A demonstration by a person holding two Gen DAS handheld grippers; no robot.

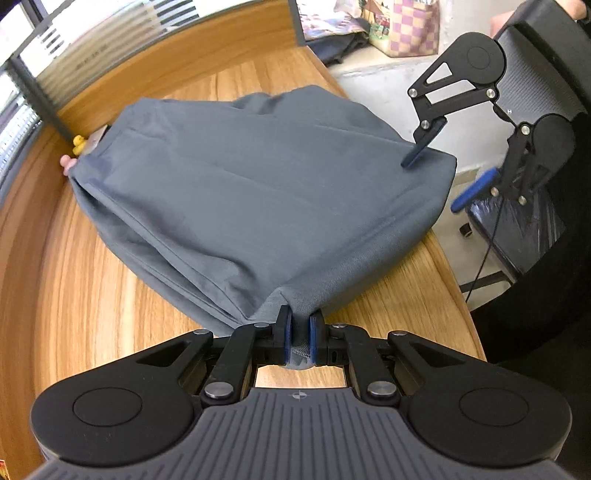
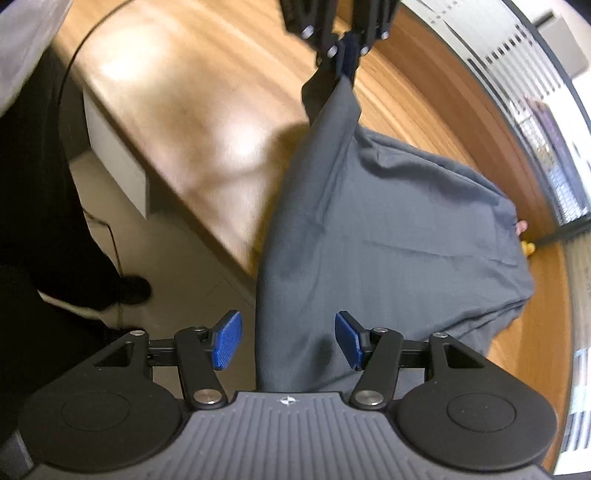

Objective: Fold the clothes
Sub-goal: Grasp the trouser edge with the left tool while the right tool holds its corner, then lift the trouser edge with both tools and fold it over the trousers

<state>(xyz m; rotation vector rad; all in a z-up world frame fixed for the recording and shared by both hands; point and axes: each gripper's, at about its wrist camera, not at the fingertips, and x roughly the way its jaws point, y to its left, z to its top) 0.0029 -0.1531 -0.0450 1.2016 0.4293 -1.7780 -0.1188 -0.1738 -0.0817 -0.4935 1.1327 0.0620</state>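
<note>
A grey garment (image 1: 258, 184) lies bunched on the wooden table (image 1: 92, 295), its right side hanging over the table's edge. My left gripper (image 1: 299, 336) is shut on a near corner of it, with cloth pinched between the blue pads. The right wrist view shows that left gripper (image 2: 345, 48) at the top, holding a stretched corner of the grey garment (image 2: 388, 229). My right gripper (image 2: 288, 339) is open, its blue pads (image 2: 227, 339) on either side of the garment's hanging edge. In the left wrist view the right gripper (image 1: 445, 173) stands open at the garment's far right corner.
A small yellow and pink object (image 1: 74, 151) sits behind the garment by a dark-framed partition (image 1: 40, 99). A black office chair (image 1: 535, 85) stands right of the table, with a checkered bag (image 1: 410, 26) on the floor beyond. A person's shoe (image 2: 136, 288) is on the floor.
</note>
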